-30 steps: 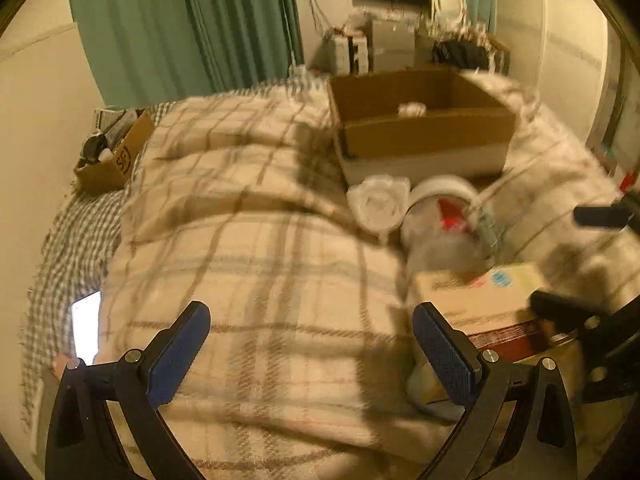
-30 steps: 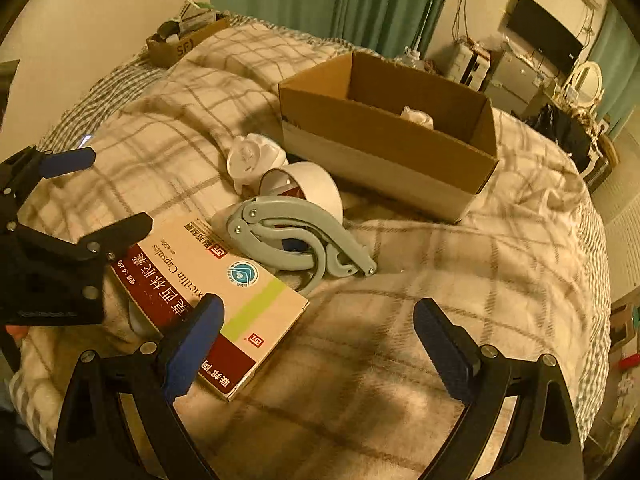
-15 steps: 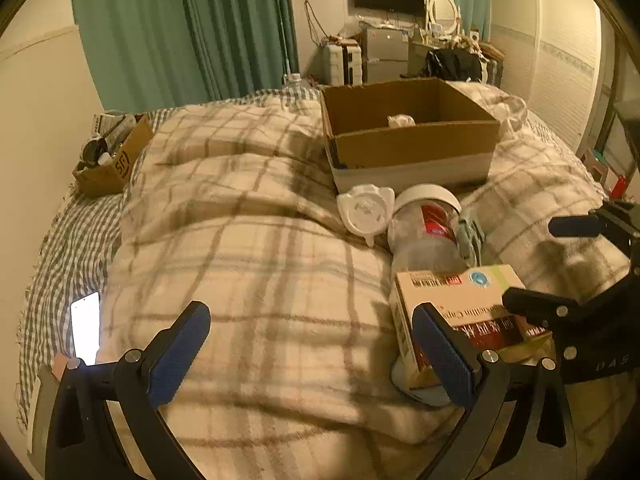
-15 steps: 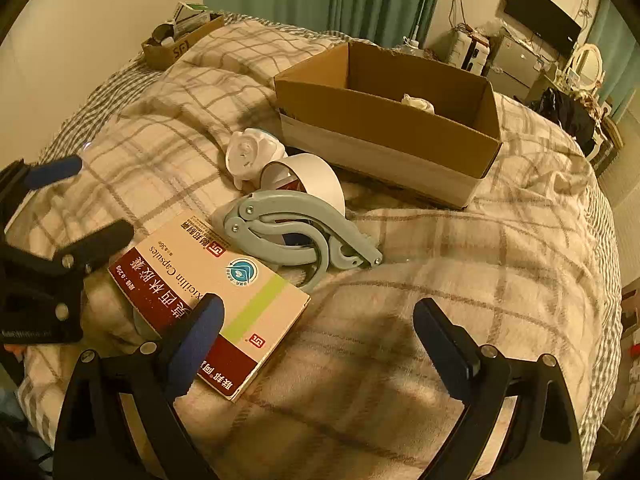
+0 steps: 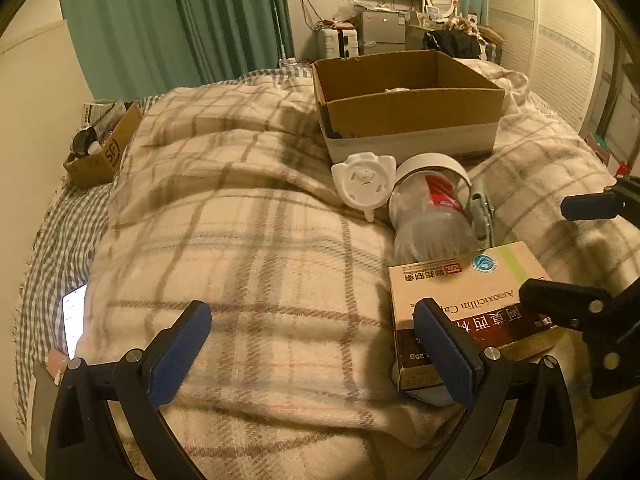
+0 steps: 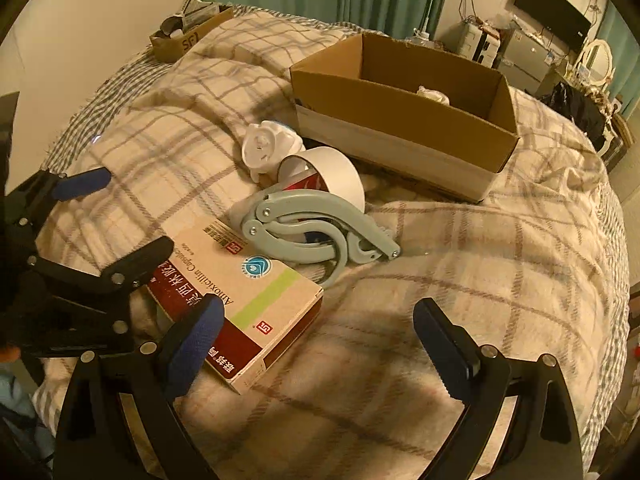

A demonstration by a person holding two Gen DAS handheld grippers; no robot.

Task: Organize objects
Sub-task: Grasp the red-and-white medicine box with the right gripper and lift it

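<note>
A medicine box (image 6: 240, 292) lies on the plaid blanket, also in the left wrist view (image 5: 464, 300). Beyond it lie a grey-blue folding hanger (image 6: 316, 232), a clear jar with a white lid (image 5: 428, 208) on its side, and a white plastic piece (image 5: 362, 184). An open cardboard box (image 6: 404, 116) stands behind them with a small white item inside. My left gripper (image 5: 312, 352) is open and empty, its right finger by the medicine box. My right gripper (image 6: 316, 344) is open and empty, its left finger over the box's near corner.
A small cardboard box of odds and ends (image 5: 100, 144) sits at the bed's far left edge. A lit phone (image 5: 74, 320) lies at the left on the checked sheet. Curtains, a TV and cluttered furniture stand behind the bed.
Both grippers have drawn a little closer to the medicine box. Both stay open. No object has moved.
</note>
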